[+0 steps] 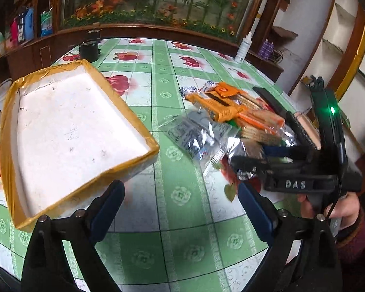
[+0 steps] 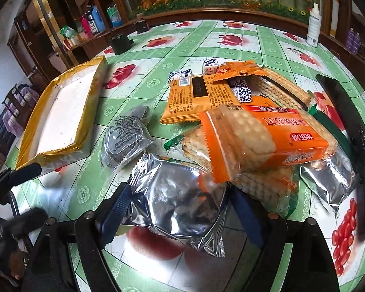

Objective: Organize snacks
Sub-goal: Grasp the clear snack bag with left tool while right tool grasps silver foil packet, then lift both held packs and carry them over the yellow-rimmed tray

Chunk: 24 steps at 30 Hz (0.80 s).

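A pile of snacks lies on the table: an orange cracker pack (image 2: 267, 138), an orange flat packet (image 2: 197, 97), a grey wrapped snack (image 2: 124, 141), small blue-white candies (image 2: 243, 92) and a silver foil packet (image 2: 180, 202). My right gripper (image 2: 180, 209) is open, its fingers on either side of the silver foil packet, not closed on it. The empty white tray with yellow taped rim (image 1: 138, 124) sits to the left. My left gripper (image 1: 180, 192) is open and empty over the table, between the tray and the pile (image 1: 231, 114). The right gripper also shows in the left wrist view (image 1: 253, 160).
A green tablecloth with fruit prints (image 1: 172, 219) covers the round table. A black jar (image 1: 88, 50) and a white bottle (image 1: 242, 48) stand at the far edge. A black flat object (image 2: 340, 102) lies right of the pile. Wooden cabinets stand behind.
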Tool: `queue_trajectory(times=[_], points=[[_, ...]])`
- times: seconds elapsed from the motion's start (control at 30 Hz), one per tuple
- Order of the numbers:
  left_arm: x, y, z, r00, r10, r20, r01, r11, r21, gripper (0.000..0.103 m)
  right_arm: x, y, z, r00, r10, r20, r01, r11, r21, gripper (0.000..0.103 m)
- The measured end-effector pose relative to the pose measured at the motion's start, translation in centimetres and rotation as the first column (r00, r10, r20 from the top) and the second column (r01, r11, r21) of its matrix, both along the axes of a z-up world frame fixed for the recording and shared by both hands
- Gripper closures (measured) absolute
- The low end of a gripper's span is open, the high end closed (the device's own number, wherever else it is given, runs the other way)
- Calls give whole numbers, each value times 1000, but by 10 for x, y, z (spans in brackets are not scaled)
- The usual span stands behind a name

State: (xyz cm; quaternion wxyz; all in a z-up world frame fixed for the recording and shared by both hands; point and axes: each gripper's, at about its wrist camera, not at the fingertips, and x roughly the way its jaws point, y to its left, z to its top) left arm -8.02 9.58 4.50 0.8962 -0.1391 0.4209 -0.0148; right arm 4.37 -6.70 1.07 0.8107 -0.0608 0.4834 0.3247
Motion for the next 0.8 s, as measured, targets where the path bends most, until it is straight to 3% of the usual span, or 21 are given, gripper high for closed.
queue_trajectory(times=[0.23, 0.3, 0.4, 0.57, 0.63, 0.77, 0.8], points=[[36, -10, 11, 1000, -23, -14, 23, 999, -46, 9, -5, -18, -1, 998, 59, 0, -59, 993, 105, 25], [50, -18, 12, 999, -36, -35, 34, 998, -55, 9, -2, -26, -2, 998, 57, -7, -55, 990, 126, 32], [78, -31, 11, 996, -26, -80, 27, 1000, 14, 9, 2, -31, -2, 999, 52, -13, -50, 989, 141, 32], [114, -29, -14, 982, 25, -189, -20, 999, 33, 9, 0, -32, 0, 998, 65, -17, -62, 988, 143, 32], [124, -26, -23, 974, 34, -222, -36, 999, -4, 9, 0, -33, 0, 997, 69, -22, -65, 988, 143, 32], [131, -35, -34, 974, 11, -227, -7, 1000, 21, 10, 0, -35, 0, 997, 76, -31, -71, 988, 140, 31], [131, -37, -36, 974, 8, -227, 0, 999, 34, 14, 0, -34, 1, 996, 77, -33, -72, 988, 139, 31]])
